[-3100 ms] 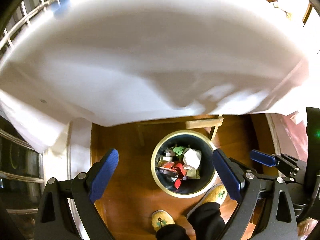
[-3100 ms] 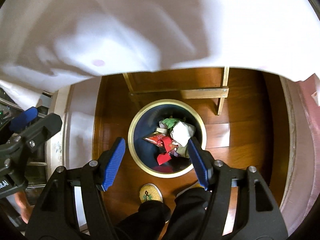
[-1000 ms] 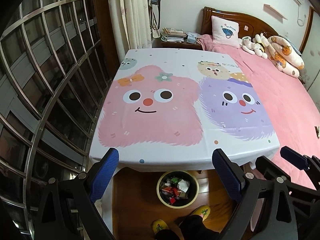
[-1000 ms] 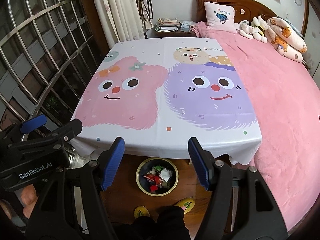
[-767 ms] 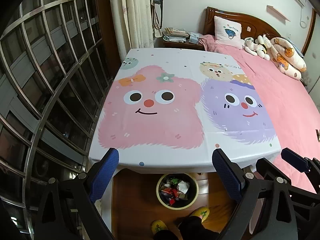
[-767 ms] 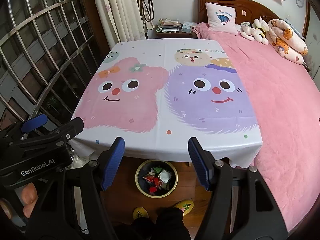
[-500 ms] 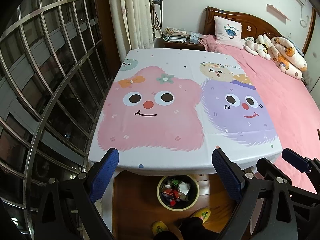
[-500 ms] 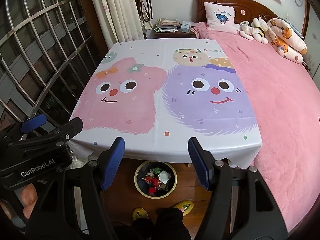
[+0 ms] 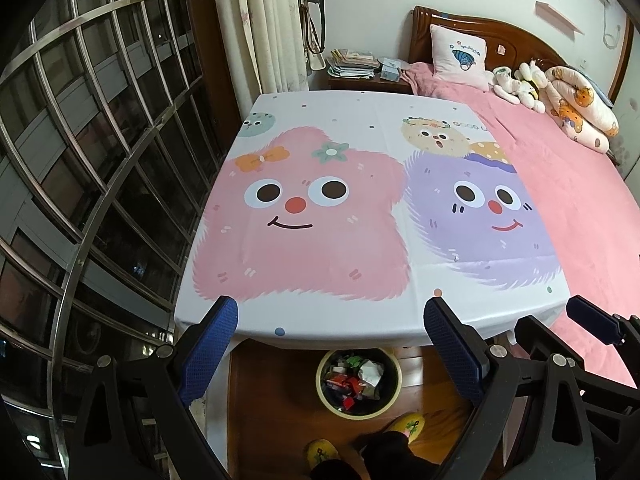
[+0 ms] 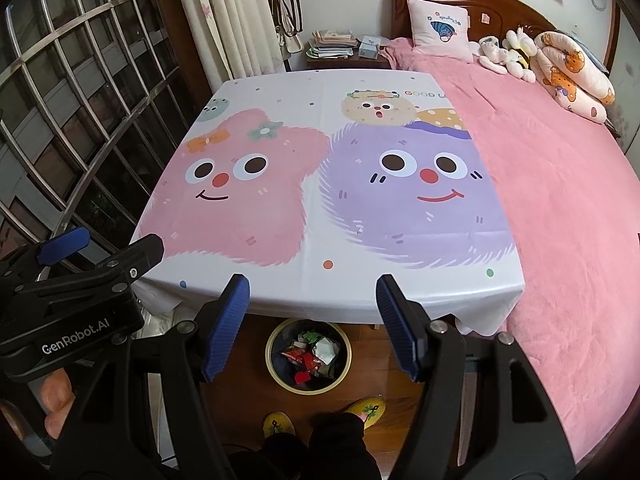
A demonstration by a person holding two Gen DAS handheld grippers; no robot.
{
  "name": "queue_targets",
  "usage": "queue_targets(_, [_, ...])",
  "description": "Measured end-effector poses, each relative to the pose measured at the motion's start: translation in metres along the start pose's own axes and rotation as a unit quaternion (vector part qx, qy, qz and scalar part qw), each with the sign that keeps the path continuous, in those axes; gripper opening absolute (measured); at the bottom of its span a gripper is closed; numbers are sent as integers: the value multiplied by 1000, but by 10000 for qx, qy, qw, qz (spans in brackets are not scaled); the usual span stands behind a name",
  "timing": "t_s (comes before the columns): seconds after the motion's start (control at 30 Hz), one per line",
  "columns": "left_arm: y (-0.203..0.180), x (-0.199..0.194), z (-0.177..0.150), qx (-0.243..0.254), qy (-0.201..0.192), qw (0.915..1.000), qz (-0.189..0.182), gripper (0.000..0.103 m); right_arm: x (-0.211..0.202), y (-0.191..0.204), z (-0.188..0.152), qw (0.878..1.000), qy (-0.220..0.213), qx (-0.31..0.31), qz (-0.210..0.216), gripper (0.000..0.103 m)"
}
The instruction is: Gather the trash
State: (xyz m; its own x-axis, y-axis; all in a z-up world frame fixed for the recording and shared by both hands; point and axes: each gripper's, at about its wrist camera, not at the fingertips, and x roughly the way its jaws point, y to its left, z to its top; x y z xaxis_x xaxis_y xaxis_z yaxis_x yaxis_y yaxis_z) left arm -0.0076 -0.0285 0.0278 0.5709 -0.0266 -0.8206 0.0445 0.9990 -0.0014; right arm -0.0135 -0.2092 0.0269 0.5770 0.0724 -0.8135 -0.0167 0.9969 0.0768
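A round dark bin with a yellow rim (image 9: pixel 325 394) stands on the wooden floor, partly under the table's front edge. It holds crumpled paper and coloured wrappers (image 9: pixel 356 376). It also shows in the right wrist view (image 10: pixel 276 376). My left gripper (image 9: pixel 332 316) is open and empty, held high above the bin. My right gripper (image 10: pixel 313 292) is open and empty, beside the left one, also well above the bin. The table's cartoon cloth (image 9: pixel 320 240) carries no trash that I can see.
A bed with a pink blanket (image 9: pixel 560 184) adjoins the table on the right. A barred window (image 9: pixel 80 160) runs along the left. A nightstand with papers (image 9: pixel 356 66) stands at the back. The person's yellow slippers (image 9: pixel 406 426) are next to the bin.
Both grippers rose from low over the bin to high above the table about three seconds ago. Over the last second they drifted slightly back and up; both stayed open.
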Motion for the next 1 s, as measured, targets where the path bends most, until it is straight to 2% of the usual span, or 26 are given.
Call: queue_targets(1.0, [3, 18, -2, -13, 192, 9998, 76, 95, 18, 4, 5, 9999, 150, -49, 52, 63])
